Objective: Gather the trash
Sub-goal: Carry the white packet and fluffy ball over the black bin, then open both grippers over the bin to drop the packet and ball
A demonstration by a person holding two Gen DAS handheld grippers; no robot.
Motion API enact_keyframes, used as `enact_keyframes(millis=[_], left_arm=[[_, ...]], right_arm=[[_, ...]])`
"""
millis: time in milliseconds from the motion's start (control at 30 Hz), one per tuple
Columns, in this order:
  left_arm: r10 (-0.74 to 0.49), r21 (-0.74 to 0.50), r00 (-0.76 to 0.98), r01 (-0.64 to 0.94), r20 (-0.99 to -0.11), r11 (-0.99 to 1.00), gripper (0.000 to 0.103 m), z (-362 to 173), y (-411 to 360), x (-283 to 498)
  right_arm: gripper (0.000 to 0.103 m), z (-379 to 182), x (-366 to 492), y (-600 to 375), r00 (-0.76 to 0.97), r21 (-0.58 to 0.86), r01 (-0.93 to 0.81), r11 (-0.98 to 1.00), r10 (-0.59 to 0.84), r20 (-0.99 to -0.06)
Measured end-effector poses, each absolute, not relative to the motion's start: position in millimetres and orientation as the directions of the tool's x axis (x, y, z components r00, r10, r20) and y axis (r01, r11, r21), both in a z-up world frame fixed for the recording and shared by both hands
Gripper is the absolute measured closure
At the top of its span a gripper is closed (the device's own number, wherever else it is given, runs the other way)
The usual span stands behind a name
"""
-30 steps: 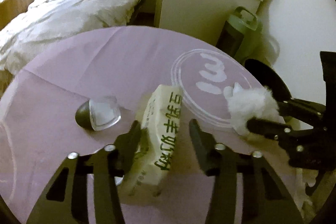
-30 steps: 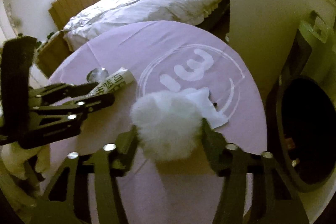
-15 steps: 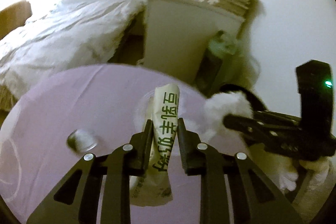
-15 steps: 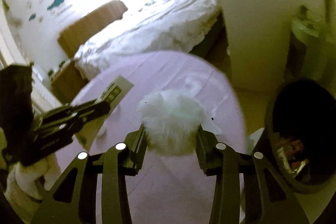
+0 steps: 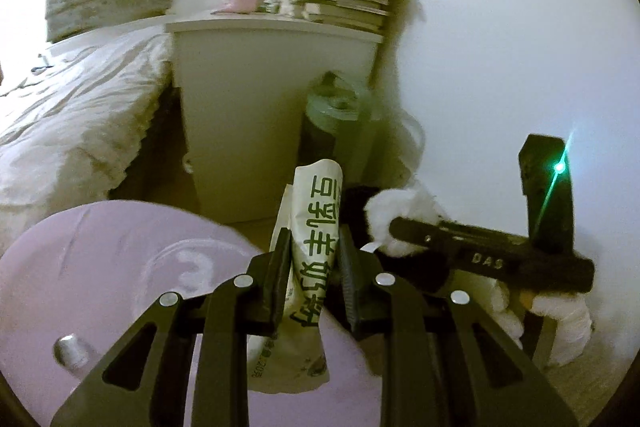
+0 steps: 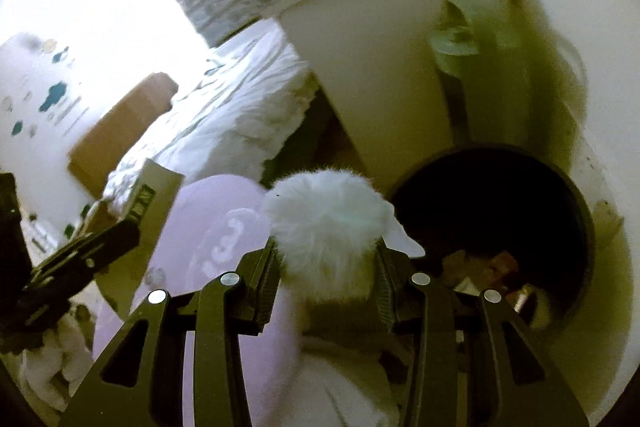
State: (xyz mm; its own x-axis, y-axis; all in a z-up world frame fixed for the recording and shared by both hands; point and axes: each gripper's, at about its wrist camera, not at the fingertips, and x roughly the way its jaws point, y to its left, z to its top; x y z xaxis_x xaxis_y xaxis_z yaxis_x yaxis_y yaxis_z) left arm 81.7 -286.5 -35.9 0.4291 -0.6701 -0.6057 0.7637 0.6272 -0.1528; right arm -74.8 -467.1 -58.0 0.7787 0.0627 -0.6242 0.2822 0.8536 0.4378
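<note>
My left gripper (image 5: 314, 255) is shut on a crumpled white wrapper with green print (image 5: 314, 227), lifted off the round purple table (image 5: 100, 267). The wrapper sticks up past the fingertips and hangs below them. My right gripper (image 6: 326, 263) is shut on a fluffy white ball (image 6: 326, 223) with a bit of white tissue beside it, held beyond the table's edge close to the black bin (image 6: 492, 211). From the left wrist view the right gripper (image 5: 400, 227) with the white ball (image 5: 394, 211) shows at the right. In the right wrist view the left gripper (image 6: 120, 231) shows at the left with the wrapper (image 6: 150, 191).
The bin holds some scraps at its bottom (image 6: 480, 267). A small clear cup (image 5: 72, 351) stays on the table. A white cabinet (image 5: 260, 99) topped with books, a green appliance (image 5: 340, 115) and a bed (image 5: 72, 115) stand behind.
The left gripper closed on the wrapper and lifted it off the table. Both grippers rose and swung right, towards the bin, carrying wrapper and white ball.
</note>
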Motion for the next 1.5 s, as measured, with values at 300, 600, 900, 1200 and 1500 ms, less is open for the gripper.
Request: enact_keyframes(millis=[300, 600, 900, 1200, 1500], left_arm=[[-0.699, -0.211, 0.320, 0.801, -0.640, 0.560, 0.079, -60.5, -354.1, 91.2], [-0.709, -0.260, 0.239, 0.815, -0.664, 0.518, 0.079, -82.3, -400.7, 97.1], [-0.711, -0.306, 0.206, 0.797, -0.673, 0.520, 0.079, -103.4, -428.9, 106.1], [-0.699, -0.276, 0.211, 0.811, -0.684, 0.515, 0.076, -106.1, -446.7, 98.7], [-0.677, -0.182, 0.317, 0.810, -0.664, 0.558, 0.026, -89.1, -429.6, 86.1]], right_arm=[[0.062, -93.9, -90.9, -511.6, 0.750, 0.467, 0.386, 0.796, 0.024, -0.661], [0.062, -121.6, -104.1, -547.3, 0.725, 0.487, 0.458, 0.743, 0.005, -0.689], [0.062, -143.6, -104.0, -563.8, 0.702, 0.502, 0.508, 0.700, 0.001, -0.712], [0.035, -148.5, -109.7, -576.2, 0.698, 0.513, 0.551, 0.658, -0.026, -0.716], [0.035, -135.9, -110.0, -562.9, 0.712, 0.512, 0.524, 0.681, -0.020, -0.702]])
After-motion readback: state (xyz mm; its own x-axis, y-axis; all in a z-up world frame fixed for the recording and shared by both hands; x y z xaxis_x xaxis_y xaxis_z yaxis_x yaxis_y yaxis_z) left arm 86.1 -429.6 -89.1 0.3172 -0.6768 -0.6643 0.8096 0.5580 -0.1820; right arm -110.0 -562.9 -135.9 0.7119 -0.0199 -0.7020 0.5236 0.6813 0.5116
